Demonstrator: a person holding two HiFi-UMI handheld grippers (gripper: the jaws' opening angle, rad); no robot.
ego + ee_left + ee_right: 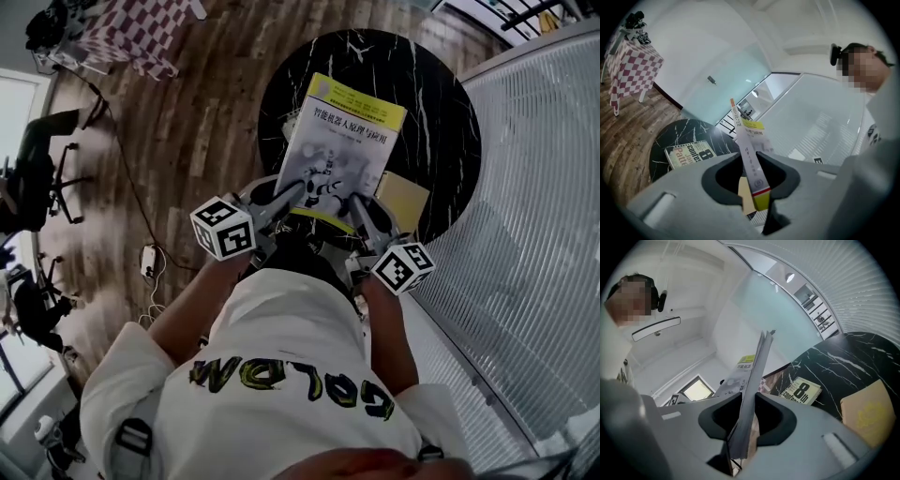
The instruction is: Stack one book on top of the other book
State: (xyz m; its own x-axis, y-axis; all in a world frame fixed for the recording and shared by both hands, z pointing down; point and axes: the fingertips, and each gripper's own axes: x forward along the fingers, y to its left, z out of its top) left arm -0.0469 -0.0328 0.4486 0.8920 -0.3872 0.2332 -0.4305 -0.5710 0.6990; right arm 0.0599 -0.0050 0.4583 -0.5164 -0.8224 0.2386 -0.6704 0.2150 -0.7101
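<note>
Book (342, 141), white cover with a yellow top band, thin and softbound. Held in the air, cover up, by its near edge.

Left claw (748, 155): pinching the book at its near-left corner, the cover seen edge-on between the jaws.

Right claw (748, 395): likewise pinching the book, at the near-right corner.

Reason for two grips, as judged: a wide, limp book taken at one corner would sag or swing. A pinch at each end of one edge keeps it flat and lets the far edge be steered. Only a narrow margin sits inside the jaws, so the hold looks shallow, and a twist between the two hands could slip it.

Bench (441, 103): round, black marbled top. The held book hangs over it, clear of the surface.

Second book (689, 153), pale cover with a large "8": flat and cover up on the bench, below the held one and apart from it. In the head view it is hidden under the held book. Lying flat, it suits as the base.

Tan flat item (405, 197): on the bench near the right claw. Its kind cannot be told. It is close enough to the landing place to mind.

Stage, as judged: carrying; lowering and squaring not yet done.
</note>
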